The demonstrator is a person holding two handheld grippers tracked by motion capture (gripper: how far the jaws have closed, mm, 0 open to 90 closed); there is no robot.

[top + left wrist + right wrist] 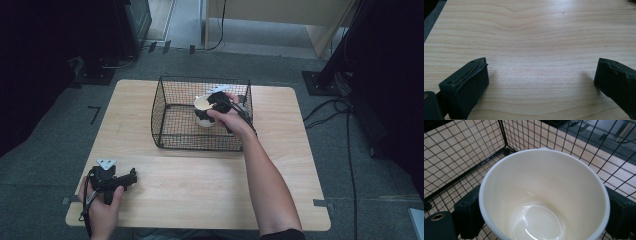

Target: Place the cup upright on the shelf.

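Right hand-held gripper (209, 111) clasps cup (202, 106) (base hidden) inside basket (165, 117).

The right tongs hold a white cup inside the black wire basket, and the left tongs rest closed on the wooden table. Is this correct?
Not quite. The left tongs are open: the left gripper view shows their jaws wide apart with bare wooden table between them. The rest holds: the right tongs grip the white cup inside the black wire basket.
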